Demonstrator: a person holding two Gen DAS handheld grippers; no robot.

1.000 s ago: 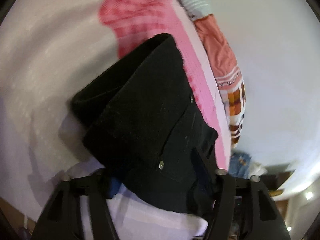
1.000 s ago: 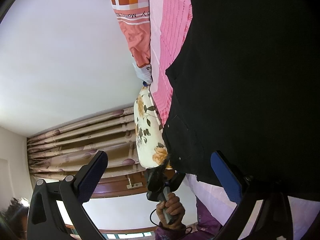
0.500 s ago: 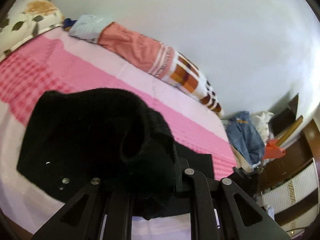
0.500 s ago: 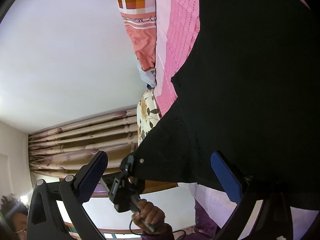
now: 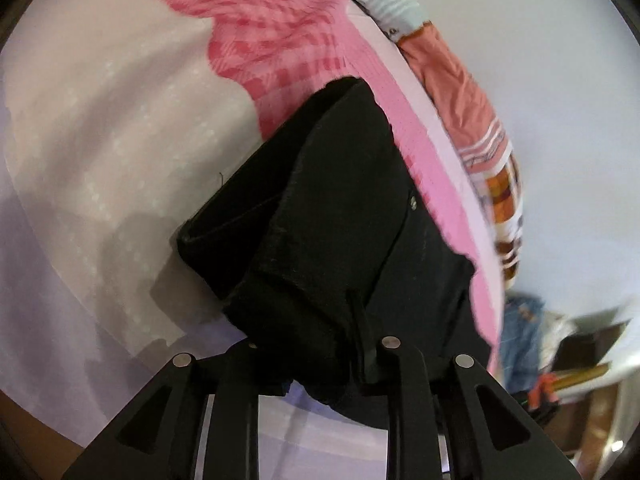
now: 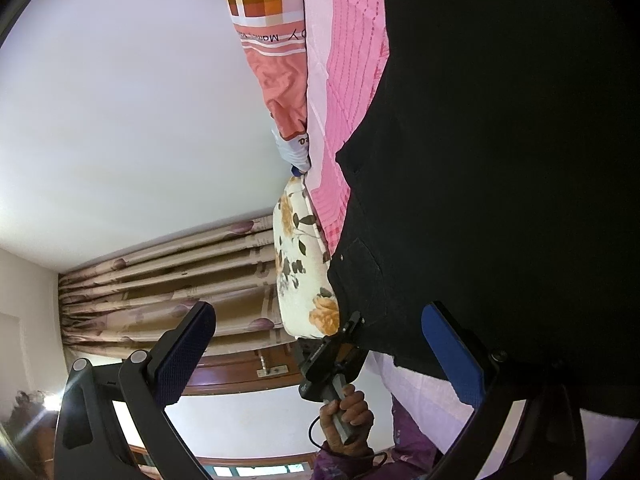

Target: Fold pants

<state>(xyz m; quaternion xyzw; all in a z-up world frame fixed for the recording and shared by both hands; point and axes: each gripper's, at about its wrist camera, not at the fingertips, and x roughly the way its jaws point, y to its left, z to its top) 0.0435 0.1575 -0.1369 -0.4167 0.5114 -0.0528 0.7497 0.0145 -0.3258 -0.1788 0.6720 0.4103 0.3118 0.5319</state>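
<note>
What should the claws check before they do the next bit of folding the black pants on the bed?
1. Cloth between the left claw fingers: ok, black pants bunched there, though its jaws are opening.
2. Right claw open and empty: ok.
3. Pants resting on the pink bedsheet: ok.
4. One layer already folded over another: ok.
5. Edges lined up neatly: cannot tell, the cloth is too dark.
</note>
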